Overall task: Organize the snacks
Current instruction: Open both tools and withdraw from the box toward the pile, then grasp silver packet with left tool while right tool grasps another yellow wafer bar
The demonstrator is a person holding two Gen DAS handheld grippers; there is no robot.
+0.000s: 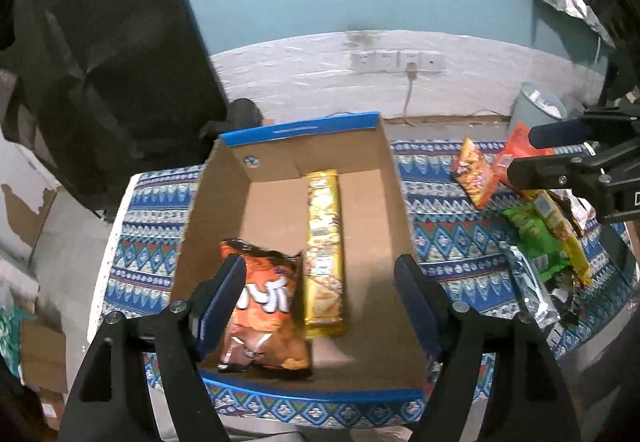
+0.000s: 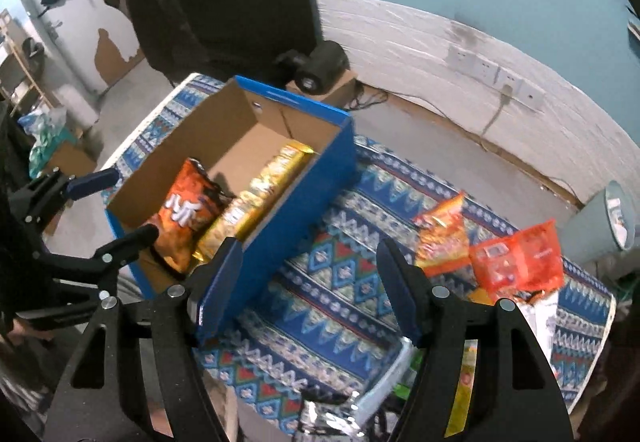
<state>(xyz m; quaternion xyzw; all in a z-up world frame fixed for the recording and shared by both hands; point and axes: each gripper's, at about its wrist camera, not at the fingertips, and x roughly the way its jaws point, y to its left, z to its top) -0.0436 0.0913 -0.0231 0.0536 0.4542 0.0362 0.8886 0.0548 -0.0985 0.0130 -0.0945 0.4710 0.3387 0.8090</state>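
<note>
My left tool (image 1: 320, 306) hangs over the open cardboard box (image 1: 384, 178) on the patterned desk (image 1: 448, 242), its jaws spread wide with nothing pressed between them. Inside the box lie an orange chip bag (image 1: 268, 306) and a long gold packet (image 1: 324, 250), side by side and touching, the gold one running lengthwise toward the far wall of the box. The chip bag sits just behind the left pad in this view, but neither pad closes on it.

My right tool (image 2: 310, 286) also stands wide and empty, tilted down over bare cloth just beside the box's blue outer wall (image 2: 296, 202). The snacks still to be sorted lie to its right: an orange-yellow pouch (image 2: 440, 242) and a translucent orange pack (image 2: 520, 262) near the far side of the desk, with a silver foil bag (image 2: 328, 418) and a yellow packet (image 2: 464, 398) low in the view, partly hidden by the tool's own arms.

As I read it, the right hand is the nearer one to that loose pile, and the orange-yellow pouch lies ahead and to the right of its jaws, long axis pointing roughly away from me. Reaching it would call for a swing rightward and a jaw line set across the pouch's narrow width.
</note>
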